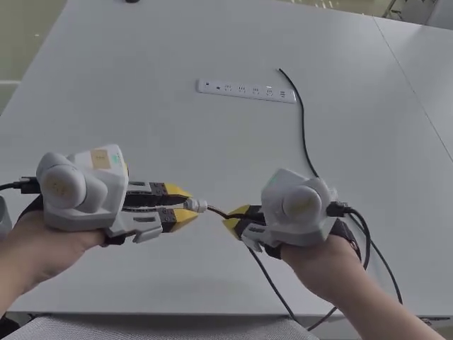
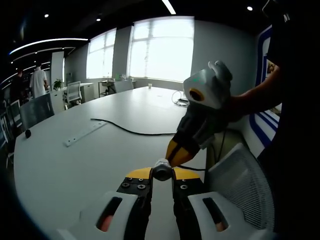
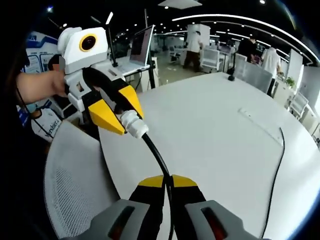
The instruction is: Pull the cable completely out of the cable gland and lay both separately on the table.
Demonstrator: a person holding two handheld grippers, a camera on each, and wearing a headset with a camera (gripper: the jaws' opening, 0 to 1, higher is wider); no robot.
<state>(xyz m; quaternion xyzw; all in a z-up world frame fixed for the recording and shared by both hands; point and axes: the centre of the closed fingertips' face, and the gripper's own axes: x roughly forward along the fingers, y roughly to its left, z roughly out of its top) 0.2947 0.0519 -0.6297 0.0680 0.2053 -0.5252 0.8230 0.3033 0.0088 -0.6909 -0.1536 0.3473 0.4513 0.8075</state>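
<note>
Left claw (image 1: 188,205) and right claw (image 1: 233,218) wear white shells, yellow tips.

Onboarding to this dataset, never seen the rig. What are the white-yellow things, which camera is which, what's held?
No robot: a person holds two hand grippers with yellow jaw tips. One picture comes from a headset camera looking down; the other two from fisheye cameras riding on each gripper. The left gripper is shut on a white cable gland; the right gripper is shut on the black cable running out of it. Below them, a white table carries a power strip and a black cord.
</note>
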